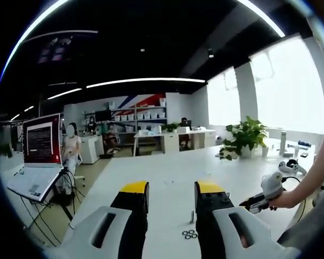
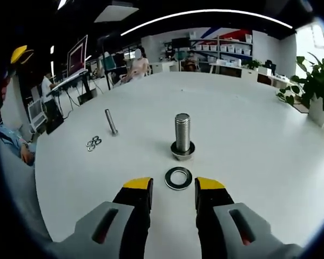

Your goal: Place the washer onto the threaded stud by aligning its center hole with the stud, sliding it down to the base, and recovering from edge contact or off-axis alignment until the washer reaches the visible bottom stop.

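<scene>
My right claw (image 2: 173,190) stands wide, holding nothing; 1 washer (image 2: 179,178) lies flat between its tips, the stud (image 2: 182,135) just beyond. My left claw (image 1: 171,192) gapes too, its jaws cutting off some small rings (image 1: 190,234).

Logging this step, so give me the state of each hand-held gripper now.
Left hand-held gripper: open, holding nothing.
Right hand-held gripper: open, holding nothing; washer lies flat on the table between its tips.

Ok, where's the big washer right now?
In the right gripper view, the washer lies flat on the white table, just in front of the open right gripper and just short of the upright threaded stud.
</scene>
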`<act>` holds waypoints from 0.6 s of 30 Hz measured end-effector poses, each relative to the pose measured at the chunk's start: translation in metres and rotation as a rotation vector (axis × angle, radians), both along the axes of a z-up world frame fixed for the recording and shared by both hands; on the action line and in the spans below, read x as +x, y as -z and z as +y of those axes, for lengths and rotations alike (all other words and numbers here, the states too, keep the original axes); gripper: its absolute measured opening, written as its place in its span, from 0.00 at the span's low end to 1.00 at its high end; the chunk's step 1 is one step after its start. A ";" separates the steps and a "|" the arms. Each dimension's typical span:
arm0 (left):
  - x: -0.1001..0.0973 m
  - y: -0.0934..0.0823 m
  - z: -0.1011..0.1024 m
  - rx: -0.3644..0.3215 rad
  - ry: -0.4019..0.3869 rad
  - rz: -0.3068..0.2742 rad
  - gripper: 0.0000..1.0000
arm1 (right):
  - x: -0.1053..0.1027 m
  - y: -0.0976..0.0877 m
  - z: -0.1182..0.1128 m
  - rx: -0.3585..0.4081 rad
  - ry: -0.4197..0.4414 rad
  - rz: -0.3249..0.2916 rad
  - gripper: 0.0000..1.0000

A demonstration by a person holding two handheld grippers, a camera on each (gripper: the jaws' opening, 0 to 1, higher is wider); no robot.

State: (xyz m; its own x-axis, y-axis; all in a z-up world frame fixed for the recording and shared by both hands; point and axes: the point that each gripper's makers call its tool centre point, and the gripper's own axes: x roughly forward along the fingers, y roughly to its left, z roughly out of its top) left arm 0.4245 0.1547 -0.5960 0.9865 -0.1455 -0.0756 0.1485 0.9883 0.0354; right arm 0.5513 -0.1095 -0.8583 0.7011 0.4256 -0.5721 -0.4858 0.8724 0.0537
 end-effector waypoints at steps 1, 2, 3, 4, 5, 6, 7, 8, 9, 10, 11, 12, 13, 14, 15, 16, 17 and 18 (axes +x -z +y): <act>0.000 0.000 0.000 0.002 0.001 0.001 0.32 | 0.001 0.002 -0.001 0.000 0.004 0.003 0.33; 0.001 0.001 0.000 0.002 0.002 0.001 0.32 | 0.002 0.003 -0.002 -0.001 0.006 0.003 0.33; 0.001 0.001 0.000 0.003 0.002 0.002 0.32 | 0.002 0.003 -0.002 0.000 0.007 0.004 0.33; 0.001 0.001 -0.001 0.003 0.002 0.003 0.32 | 0.002 0.003 -0.002 0.003 0.009 0.004 0.33; 0.001 0.001 0.000 0.003 0.001 0.003 0.32 | 0.002 0.004 -0.002 0.000 0.007 0.002 0.33; 0.001 0.001 0.000 0.004 0.000 0.003 0.32 | 0.003 0.004 -0.001 -0.001 0.007 0.002 0.33; 0.001 0.002 0.000 0.005 -0.001 0.005 0.32 | 0.003 0.005 -0.001 0.002 0.006 0.004 0.33; 0.001 0.002 0.000 0.004 -0.001 0.006 0.32 | 0.003 0.006 -0.001 -0.004 0.005 0.003 0.33; 0.002 0.003 0.000 0.004 -0.002 0.008 0.32 | 0.004 0.007 -0.002 -0.009 0.005 -0.003 0.33; 0.002 0.003 0.000 0.006 -0.003 0.009 0.32 | 0.005 0.008 -0.002 0.003 0.012 0.005 0.33; 0.002 0.003 0.000 0.006 -0.002 0.011 0.32 | 0.005 0.009 -0.003 0.005 0.011 0.008 0.33; 0.002 0.003 0.000 0.004 -0.002 0.011 0.32 | 0.006 0.009 -0.003 -0.002 0.011 0.003 0.33; 0.002 0.003 -0.001 0.006 -0.001 0.011 0.32 | 0.005 0.009 -0.003 -0.001 0.011 0.003 0.33; 0.002 0.004 -0.001 0.010 0.000 0.012 0.32 | 0.005 0.009 -0.003 0.002 0.011 0.005 0.33; 0.002 0.004 -0.001 0.008 0.001 0.013 0.32 | 0.006 0.009 -0.003 0.000 0.009 -0.003 0.33; 0.003 0.004 -0.001 0.007 0.001 0.013 0.32 | 0.006 0.010 -0.002 -0.007 0.006 -0.006 0.33; 0.003 0.005 0.000 0.011 0.000 0.014 0.32 | 0.007 0.011 -0.003 -0.005 0.006 -0.007 0.33; 0.003 0.005 0.000 0.011 0.001 0.015 0.32 | 0.008 0.010 -0.002 -0.001 0.005 -0.009 0.32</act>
